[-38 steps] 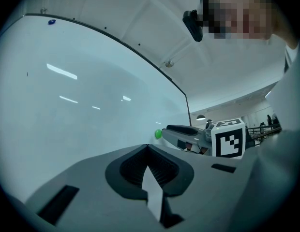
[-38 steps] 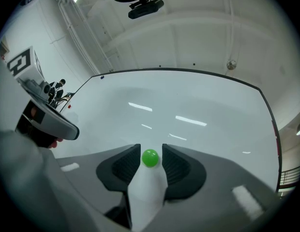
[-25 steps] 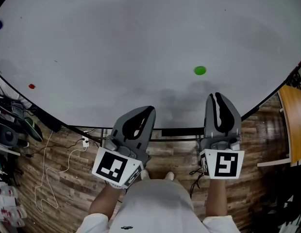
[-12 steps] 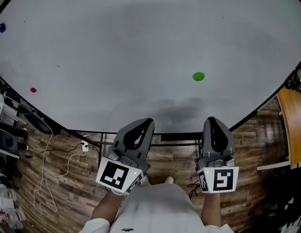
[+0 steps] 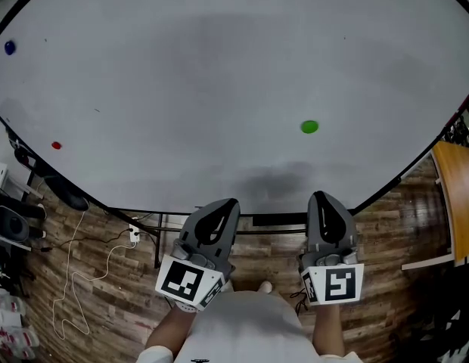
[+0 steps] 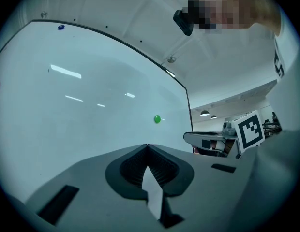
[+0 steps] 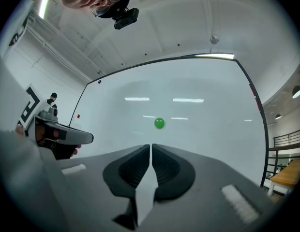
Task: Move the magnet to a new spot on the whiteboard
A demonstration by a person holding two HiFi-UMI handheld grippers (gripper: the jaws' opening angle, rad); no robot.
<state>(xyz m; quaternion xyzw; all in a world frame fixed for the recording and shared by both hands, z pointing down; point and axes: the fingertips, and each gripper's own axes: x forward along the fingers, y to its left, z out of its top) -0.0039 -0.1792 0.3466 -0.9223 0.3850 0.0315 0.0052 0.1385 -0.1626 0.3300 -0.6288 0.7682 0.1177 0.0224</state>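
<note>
Likely light and rigid, the green magnet (image 5: 309,127) should be pinched by its rim; the right gripper (image 5: 323,197) has just been clenched empty, the left gripper (image 5: 230,203) likewise closed.

Closed left gripper (image 6: 148,146) — green magnet (image 6: 157,119) beyond

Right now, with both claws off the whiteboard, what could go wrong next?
The right claw has just been closing, empty; reaching shut could shove the round green magnet across the white whiteboard, not grip it.
The small red magnet and small blue magnet far left could be mistaken for it.
</note>
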